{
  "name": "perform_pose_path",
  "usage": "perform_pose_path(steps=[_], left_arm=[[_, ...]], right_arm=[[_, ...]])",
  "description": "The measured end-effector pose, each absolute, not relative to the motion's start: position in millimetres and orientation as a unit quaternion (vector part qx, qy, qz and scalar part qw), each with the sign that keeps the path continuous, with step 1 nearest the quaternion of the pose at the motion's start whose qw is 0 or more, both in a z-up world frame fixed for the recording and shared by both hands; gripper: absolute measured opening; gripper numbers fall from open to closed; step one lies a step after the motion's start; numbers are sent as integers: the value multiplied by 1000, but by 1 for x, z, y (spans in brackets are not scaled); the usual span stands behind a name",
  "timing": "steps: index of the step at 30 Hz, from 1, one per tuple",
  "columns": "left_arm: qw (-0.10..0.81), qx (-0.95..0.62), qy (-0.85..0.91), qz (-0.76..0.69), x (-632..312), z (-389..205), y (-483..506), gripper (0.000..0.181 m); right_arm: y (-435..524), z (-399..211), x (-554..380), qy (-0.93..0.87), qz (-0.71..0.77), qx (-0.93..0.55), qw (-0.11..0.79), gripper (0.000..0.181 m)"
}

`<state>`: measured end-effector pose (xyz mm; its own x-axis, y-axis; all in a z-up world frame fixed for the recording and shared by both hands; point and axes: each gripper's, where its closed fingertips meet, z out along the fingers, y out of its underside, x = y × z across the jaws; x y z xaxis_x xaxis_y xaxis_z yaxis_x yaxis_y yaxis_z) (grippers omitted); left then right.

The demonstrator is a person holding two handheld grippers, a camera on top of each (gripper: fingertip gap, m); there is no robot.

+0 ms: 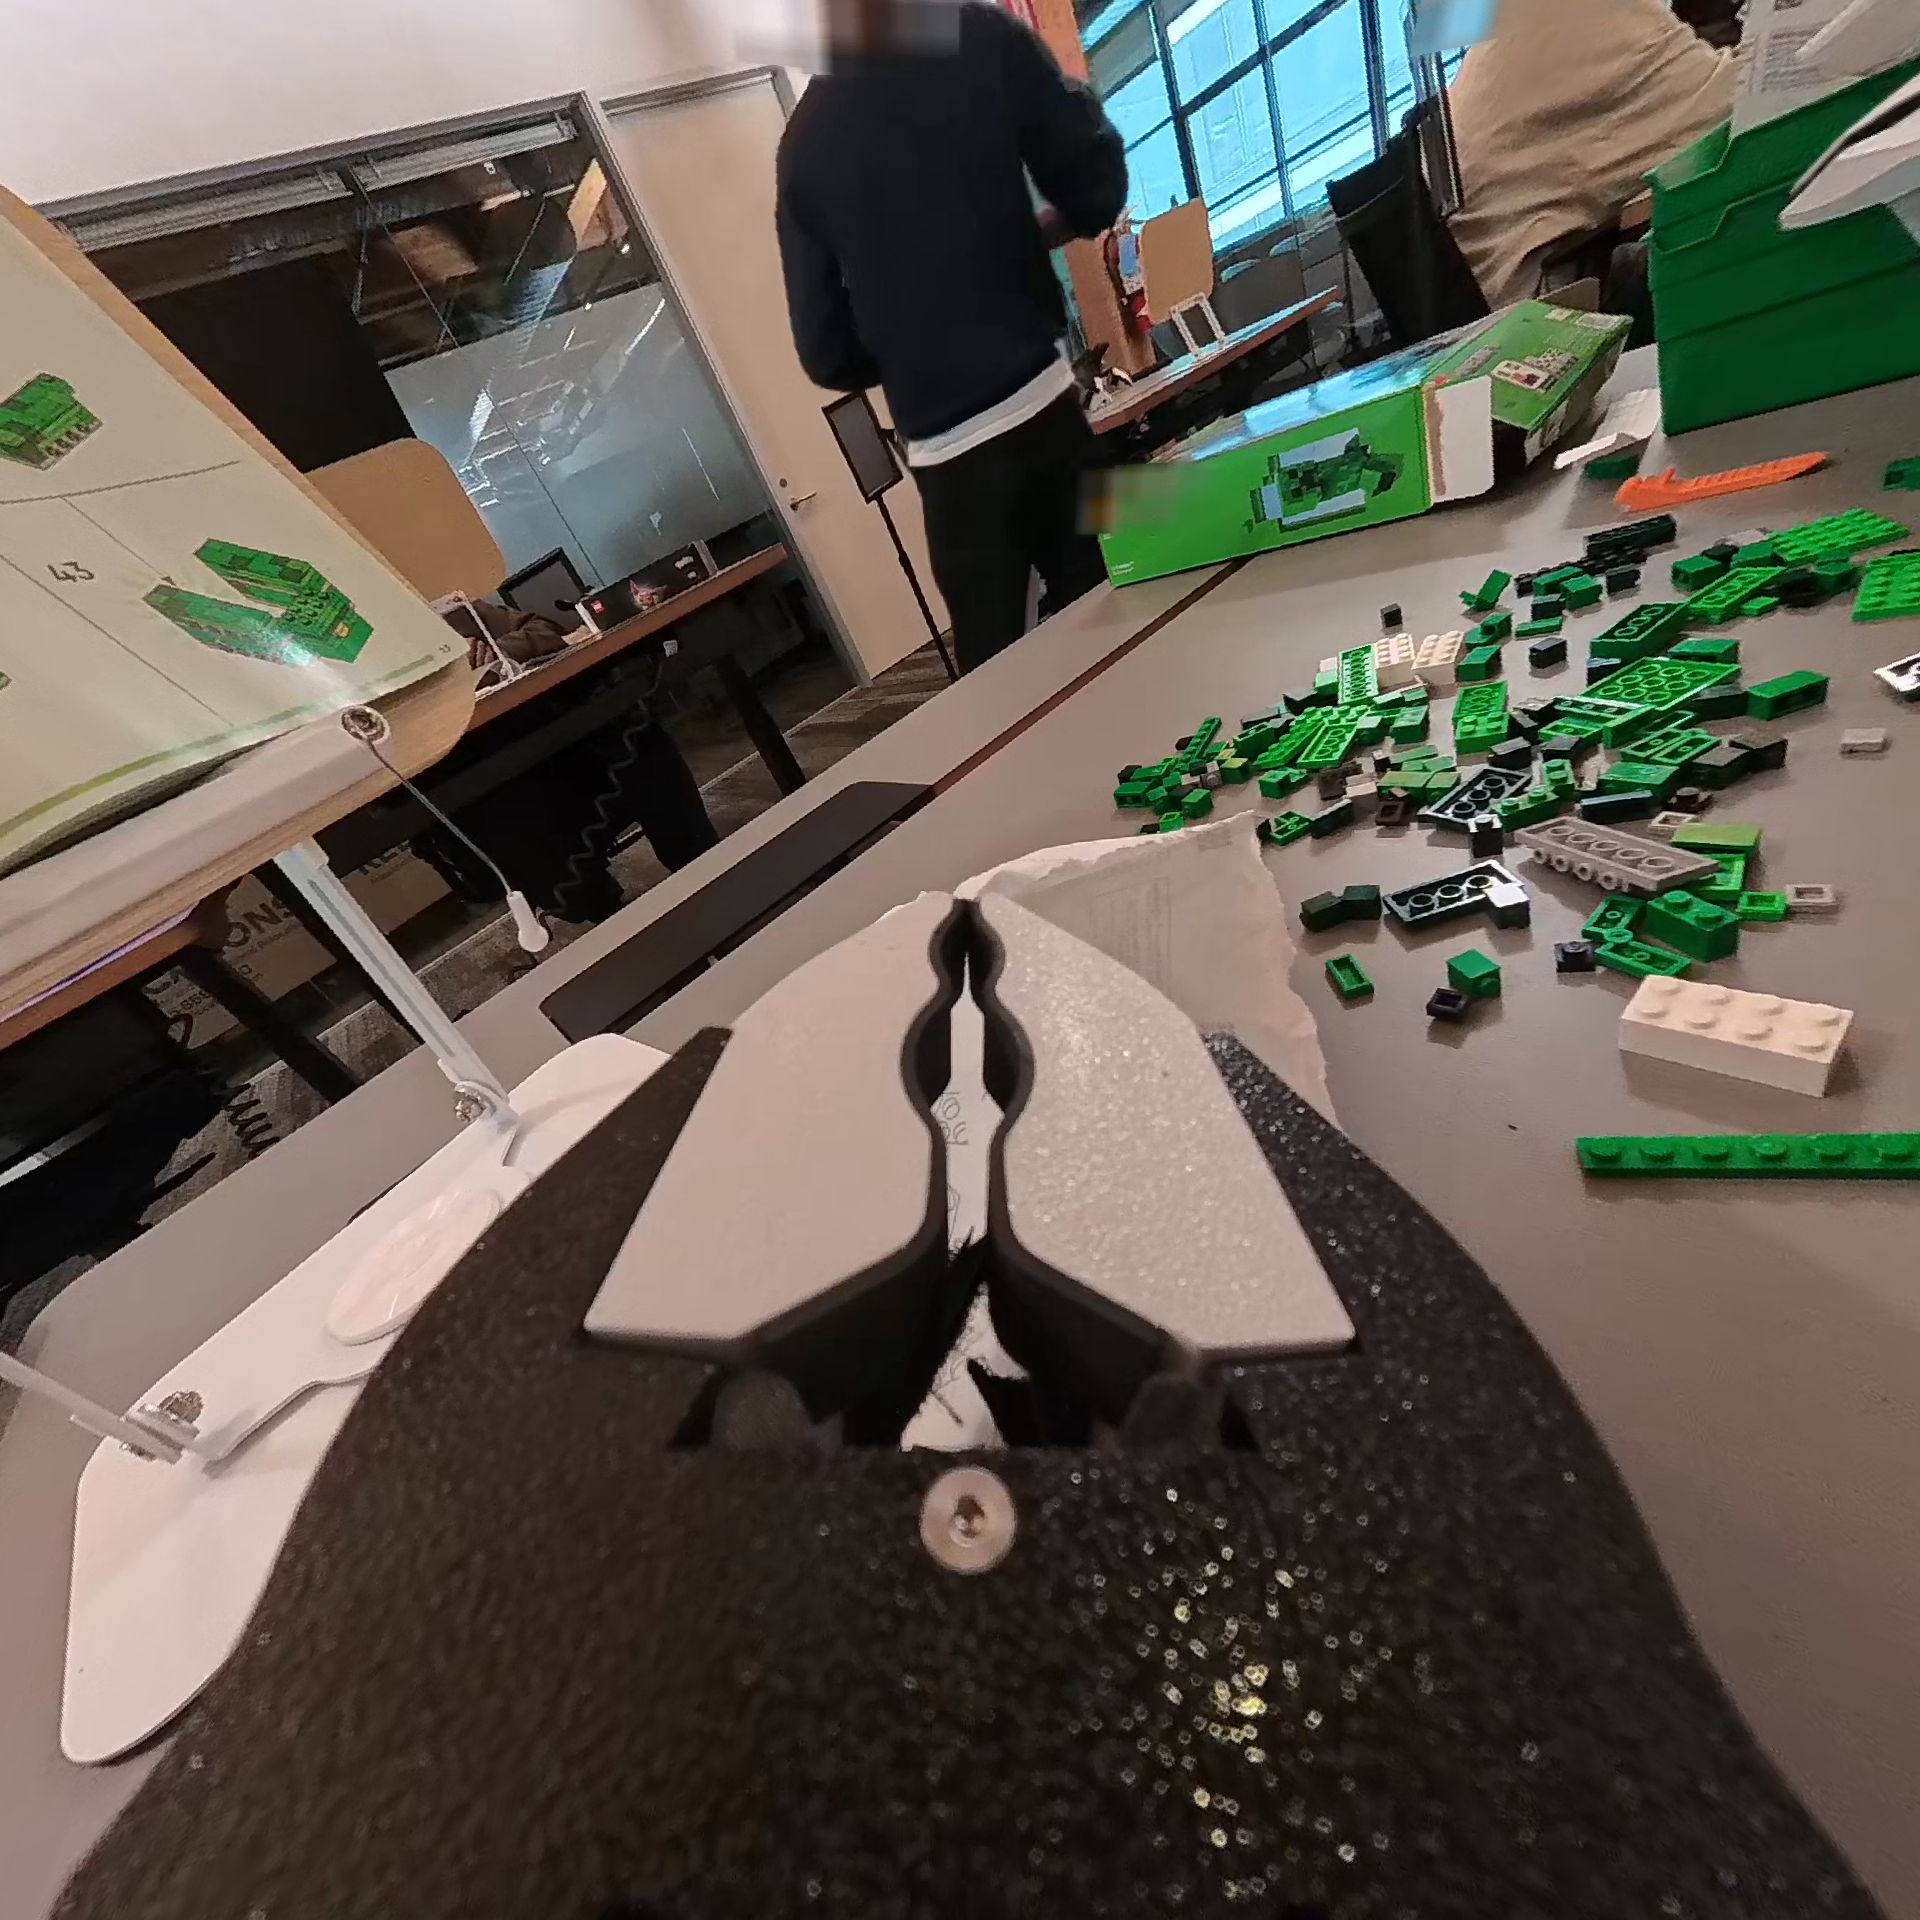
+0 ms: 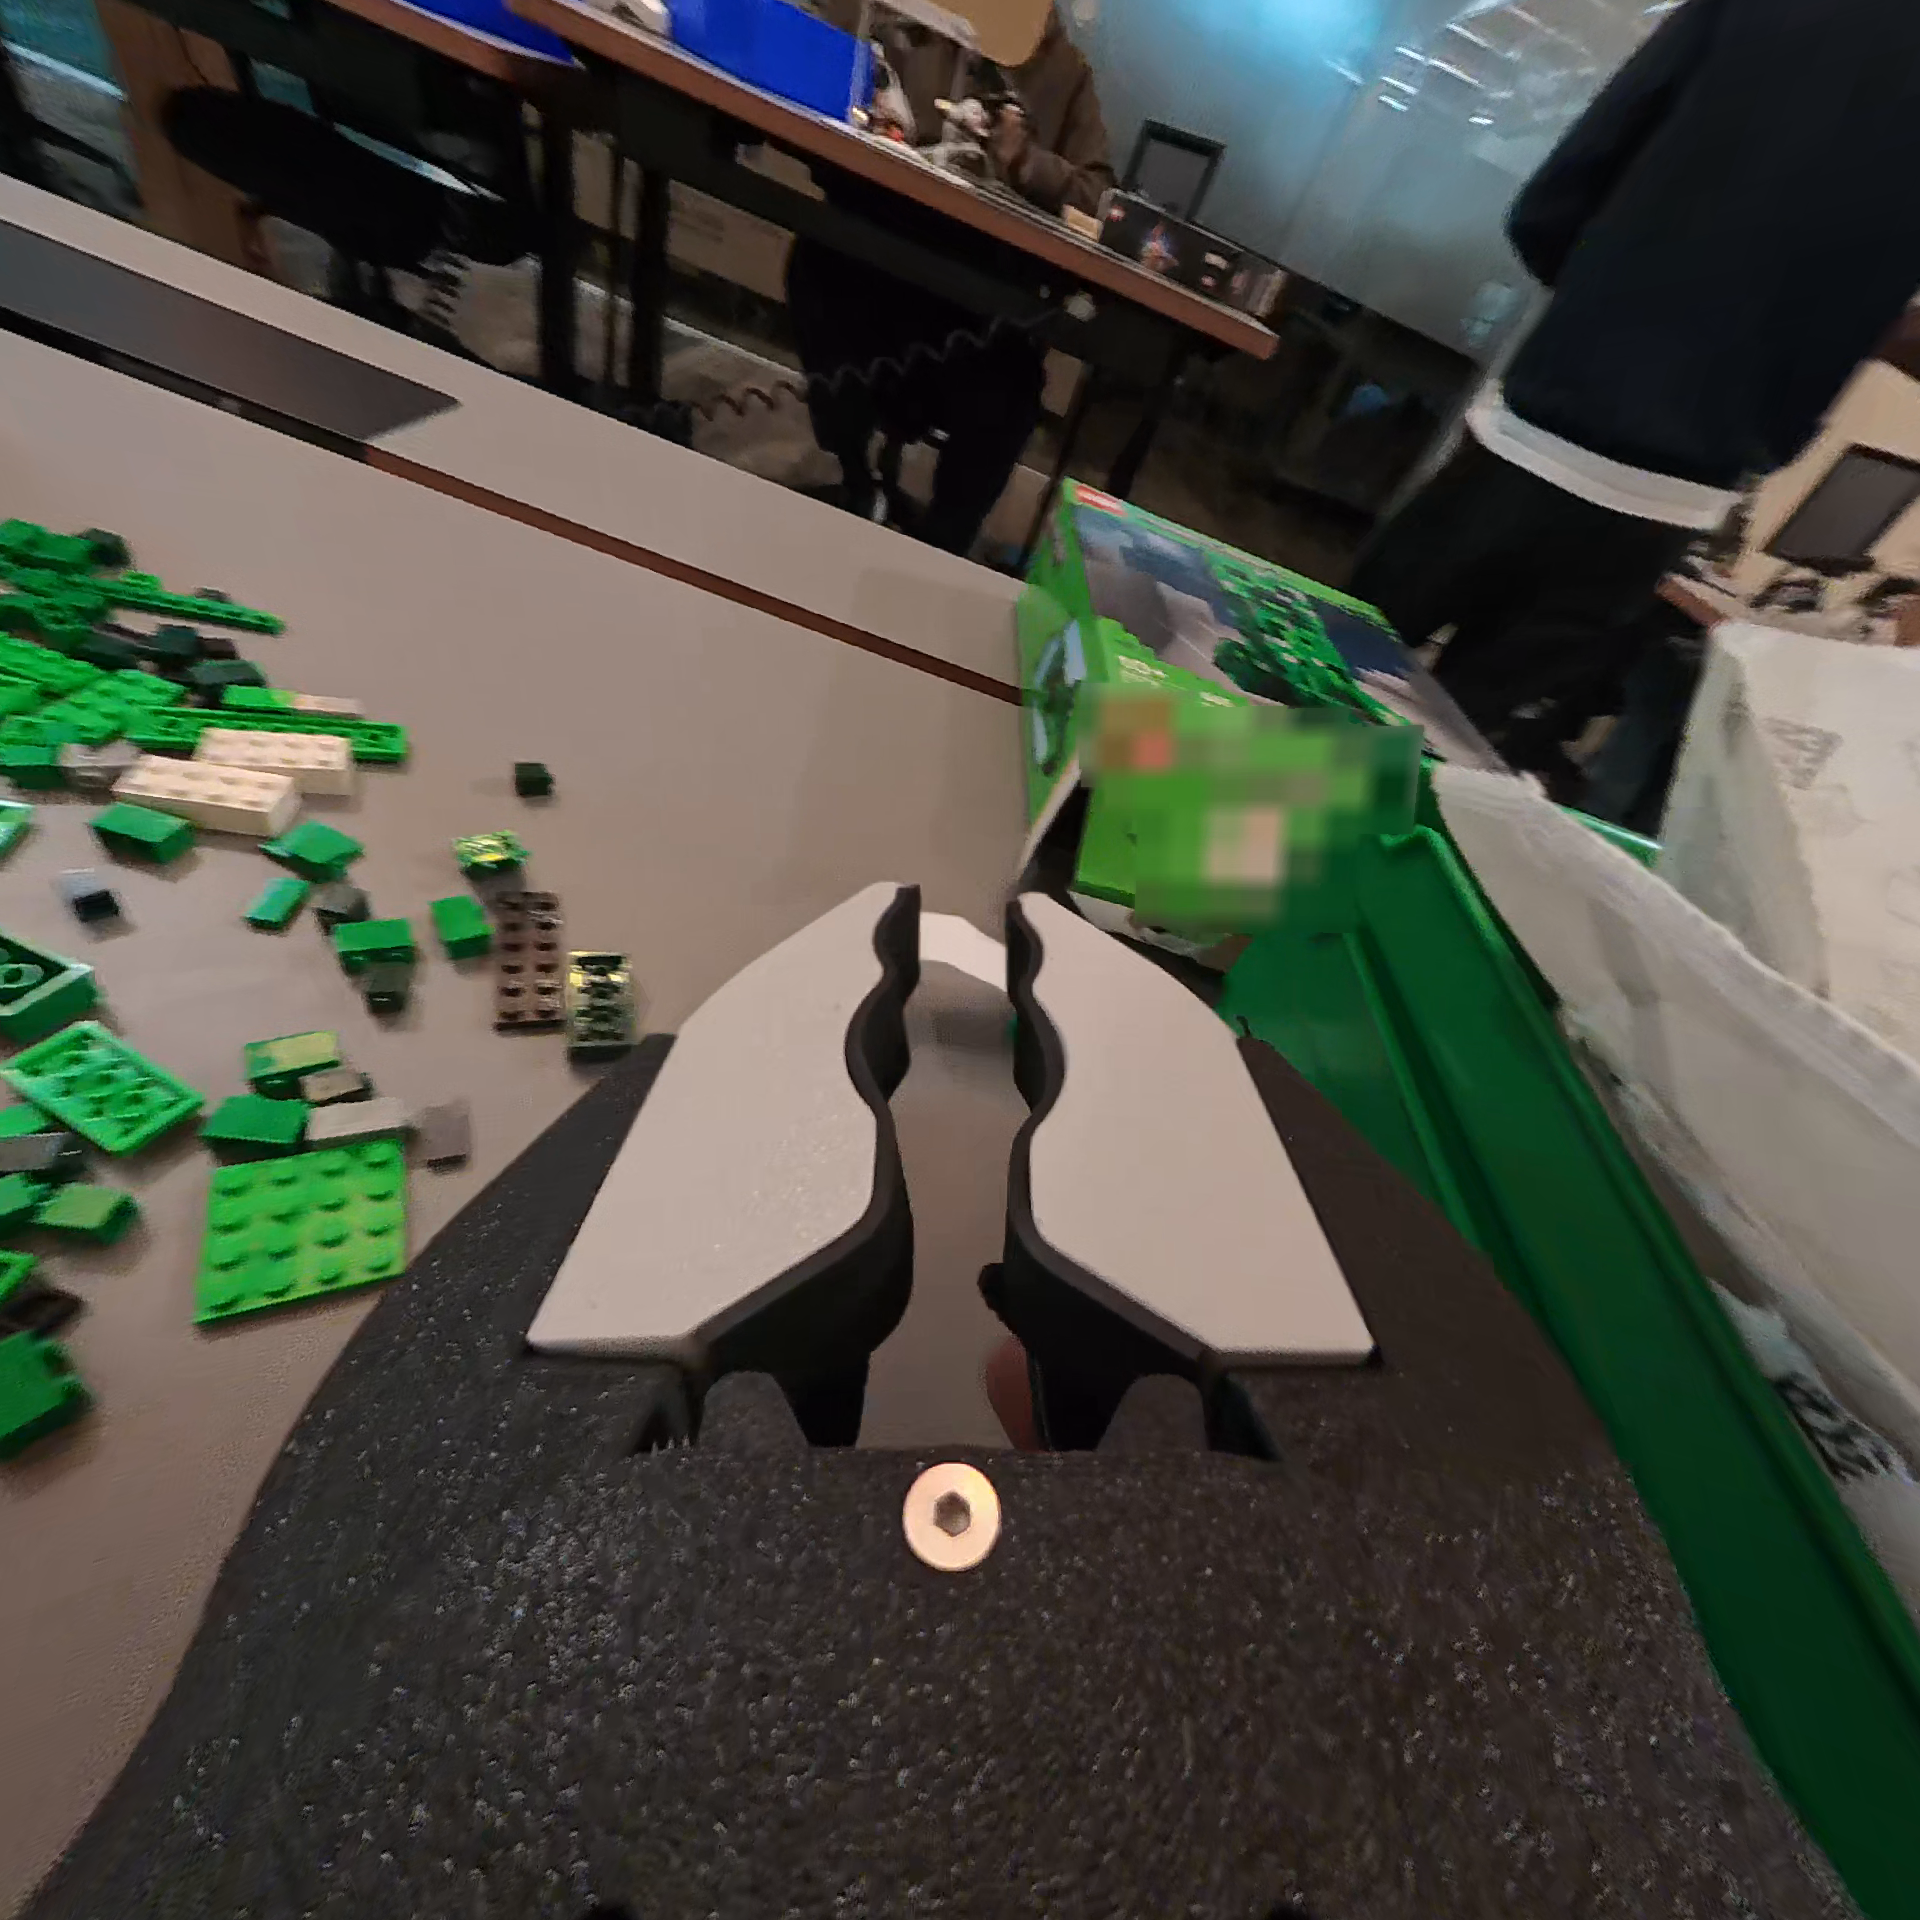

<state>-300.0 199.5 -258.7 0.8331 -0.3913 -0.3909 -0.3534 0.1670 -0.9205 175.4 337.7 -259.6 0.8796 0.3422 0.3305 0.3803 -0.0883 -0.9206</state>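
Observation:
My left gripper (image 1: 968,920) is shut, its tips touching over a torn white paper bag (image 1: 1174,935) on the grey table (image 1: 1558,1351). I cannot tell whether it pinches the paper. A white brick (image 1: 1735,1034) and a long green plate (image 1: 1745,1153) lie to its right, in front of a pile of green bricks (image 1: 1621,727). My right gripper (image 2: 963,914) is open by a narrow gap and empty, above bare table (image 2: 623,675). A green bin (image 2: 1455,1143) holding white paper (image 2: 1662,987) is on its right. The brick pile (image 2: 156,727) and a green square plate (image 2: 301,1231) are on its left.
An open instruction booklet (image 1: 156,582) rests on a white stand (image 1: 260,1403) at the left. A green set box (image 1: 1351,447) (image 2: 1195,675) lies at the table's far edge, with an orange tool (image 1: 1714,480) and stacked green bins (image 1: 1787,270) nearby. A person (image 1: 935,260) stands beyond the table. The grippers' ends are close to 50 cm from one another. About 15 cm separates my right fingertips from the green square plate (image 2: 301,1231). Seen from the left wrist view (image 1: 1828,540) as well. About 15 cm separates my left fingertips from the white brick (image 1: 1735,1034).

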Motion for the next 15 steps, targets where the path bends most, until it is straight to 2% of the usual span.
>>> perform_pose_path(steps=[5,15], left_arm=[[707,-646,288,-14,-300,-259,200,0],[706,-646,289,-14,-300,-259,200,0]], right_arm=[[343,-259,193,-209,-75,-741,634,4],[345,-263,186,-227,-103,-737,629,3]])
